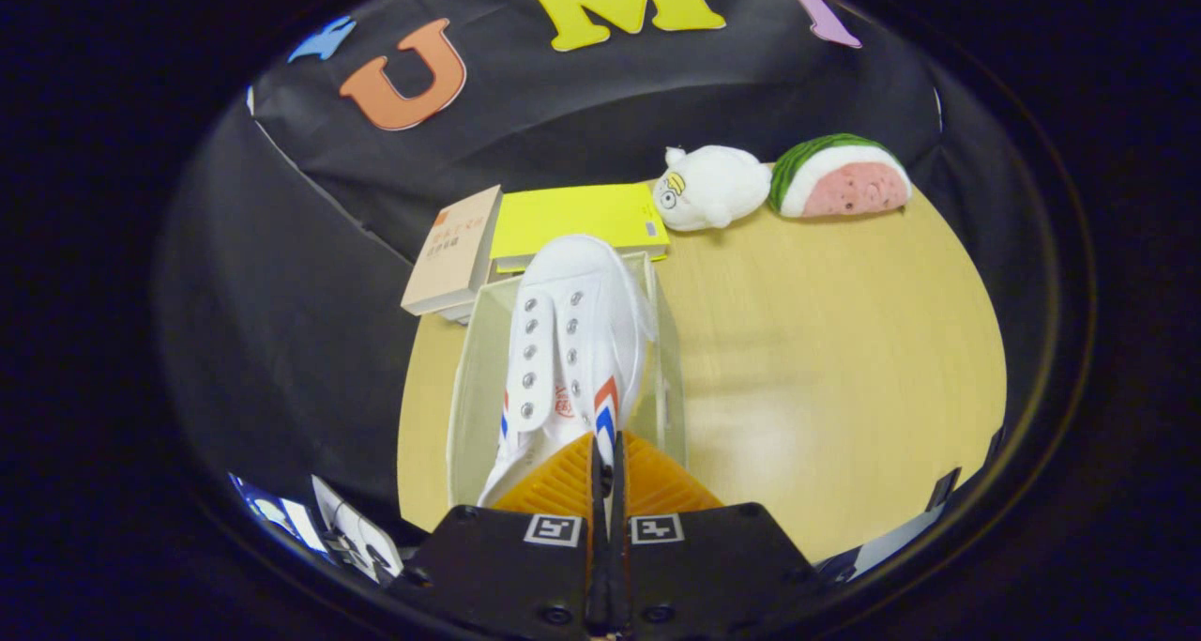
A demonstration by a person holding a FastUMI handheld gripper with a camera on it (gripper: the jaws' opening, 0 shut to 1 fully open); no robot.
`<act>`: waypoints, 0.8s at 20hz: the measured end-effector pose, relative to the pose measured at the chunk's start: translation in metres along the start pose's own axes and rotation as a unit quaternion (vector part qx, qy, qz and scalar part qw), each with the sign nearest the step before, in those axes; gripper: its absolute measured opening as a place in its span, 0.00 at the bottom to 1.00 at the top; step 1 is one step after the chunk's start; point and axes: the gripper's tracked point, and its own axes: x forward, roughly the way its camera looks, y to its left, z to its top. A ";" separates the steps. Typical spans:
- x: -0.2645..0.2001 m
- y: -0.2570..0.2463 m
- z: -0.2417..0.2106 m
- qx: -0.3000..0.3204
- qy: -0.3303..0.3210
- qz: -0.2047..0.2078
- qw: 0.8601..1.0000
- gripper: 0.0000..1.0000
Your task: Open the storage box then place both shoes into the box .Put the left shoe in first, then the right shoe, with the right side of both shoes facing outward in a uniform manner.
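a white shoe (572, 341) is pinched at its heel by the closed gripper (606, 453), held over the clear storage box (469, 378) on the table (826, 359).

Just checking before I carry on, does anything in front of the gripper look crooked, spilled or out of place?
Nothing spilled or damaged. The gripper is shut on the white shoe, held over the clear storage box with its toe poking past the far wall. The books and plush toys lie tidy on the table.
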 end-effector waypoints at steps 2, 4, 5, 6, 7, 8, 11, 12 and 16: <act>0.010 0.001 -0.002 0.000 0.001 -0.001 1.000 0.06; 0.022 0.001 0.000 -0.002 -0.011 -0.006 1.000 0.06; 0.026 -0.001 -0.001 -0.003 -0.015 -0.012 1.000 0.06; 0.030 -0.003 -0.001 -0.002 -0.020 -0.020 1.000 0.05; 0.032 -0.007 -0.001 -0.006 -0.026 -0.029 0.999 0.05; 0.032 -0.010 -0.001 -0.010 -0.031 -0.040 0.999 0.05; 0.036 -0.009 -0.003 -0.023 -0.045 -0.049 0.998 0.06; 0.037 -0.009 -0.002 -0.026 -0.051 -0.052 0.997 0.06; 0.046 -0.007 -0.004 -0.007 -0.059 -0.040 0.997 0.10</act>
